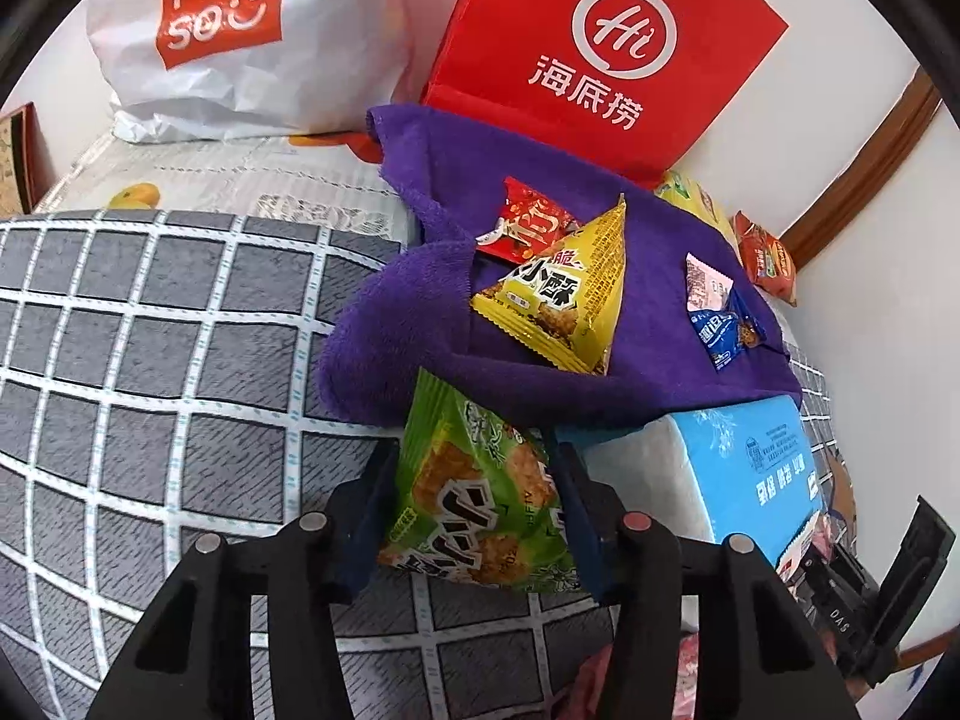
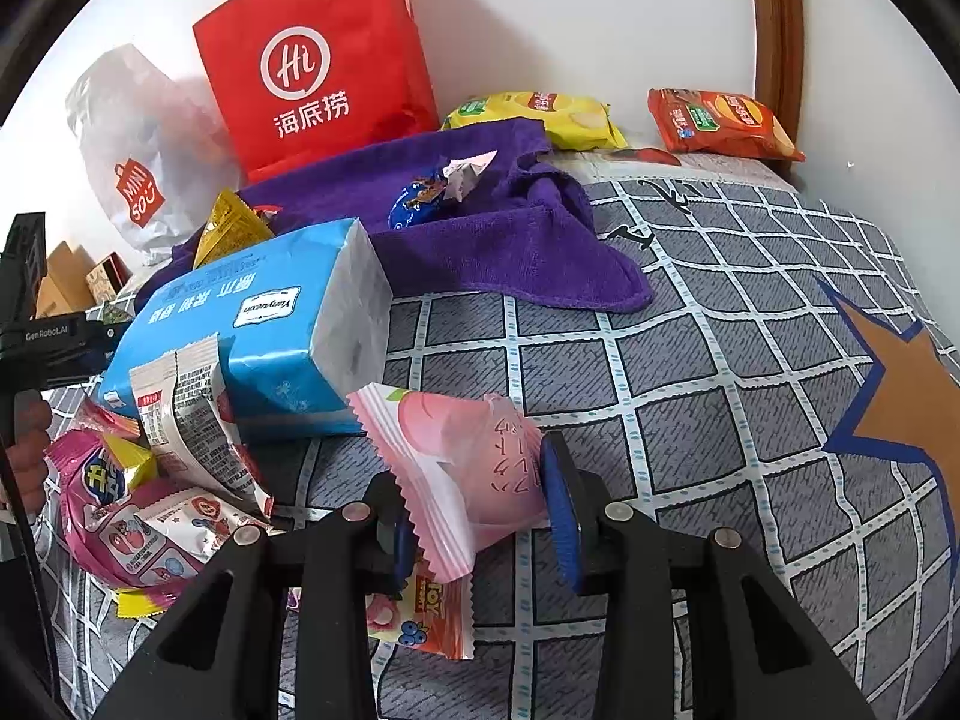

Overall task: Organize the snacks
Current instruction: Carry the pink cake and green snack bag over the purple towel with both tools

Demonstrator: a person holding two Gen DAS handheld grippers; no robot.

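Left wrist view: the left hand-held gripper [image 1: 477,516] is clamped on a green crinkly snack packet [image 1: 474,504], held above the grey checked bedcover [image 1: 150,360] just short of the rumpled purple towel [image 1: 456,312]. Three packets lie on that towel: one red [image 1: 528,222], one yellow pyramid-shaped [image 1: 564,300], one small blue-and-white [image 1: 720,312]. Behind stand two bags, a red paper carrier bag [image 1: 606,54] and a white plastic bag [image 1: 240,36]; what they contain cannot be seen. A blue tissue pack [image 1: 738,468] lies right of the gripper. The bedcover to the left is open.

Right wrist view: the right hand-held gripper [image 2: 474,510] pinches a pink peach-print packet [image 2: 462,456]. At the far edge by the wall lie two crisp bags, one yellow [image 2: 540,117] and one orange [image 2: 720,123]. A heap of pink and white packets [image 2: 150,498] lies left; the bedcover on the right is free.
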